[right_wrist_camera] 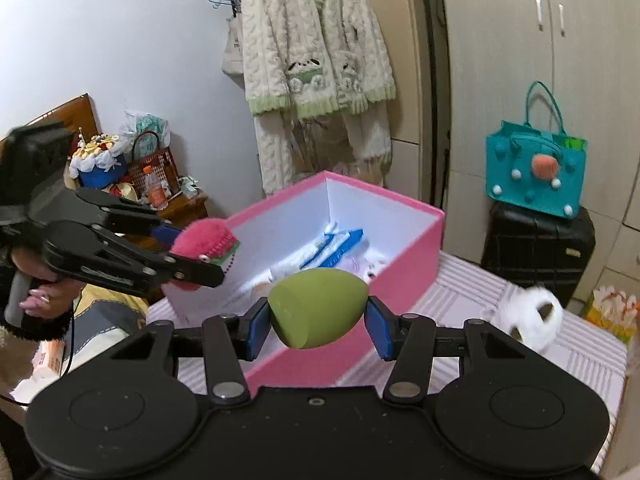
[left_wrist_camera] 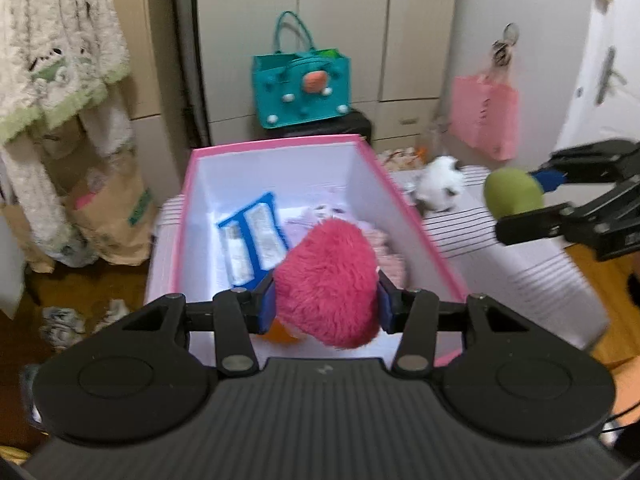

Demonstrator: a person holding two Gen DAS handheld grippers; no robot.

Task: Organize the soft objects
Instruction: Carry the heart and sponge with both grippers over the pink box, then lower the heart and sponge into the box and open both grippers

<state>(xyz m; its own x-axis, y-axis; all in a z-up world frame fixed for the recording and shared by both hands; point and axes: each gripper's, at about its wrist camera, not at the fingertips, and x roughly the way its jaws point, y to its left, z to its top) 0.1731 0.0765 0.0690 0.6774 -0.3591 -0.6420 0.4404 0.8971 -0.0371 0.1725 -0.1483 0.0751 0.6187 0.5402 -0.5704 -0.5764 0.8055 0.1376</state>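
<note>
My left gripper (left_wrist_camera: 326, 300) is shut on a fluffy pink plush (left_wrist_camera: 328, 284) and holds it over the near end of the pink box (left_wrist_camera: 280, 145). It also shows in the right wrist view (right_wrist_camera: 188, 258), with the plush (right_wrist_camera: 202, 236) at the box's left rim. My right gripper (right_wrist_camera: 316, 322) is shut on a green egg-shaped sponge (right_wrist_camera: 316, 306), just outside the box's near wall (right_wrist_camera: 320, 360). In the left wrist view the right gripper (left_wrist_camera: 520, 204) holds the sponge (left_wrist_camera: 512, 196) to the right of the box. The box holds a blue-and-white packet (left_wrist_camera: 252, 236) and pale soft items.
A white plush (right_wrist_camera: 528, 316) lies on the striped cloth (right_wrist_camera: 580, 352) right of the box. A teal felt bag (right_wrist_camera: 536, 168) sits on a black suitcase (right_wrist_camera: 536, 248) behind. A fluffy robe (right_wrist_camera: 312, 64) hangs at the back. A pink bag (left_wrist_camera: 484, 114) hangs by the door.
</note>
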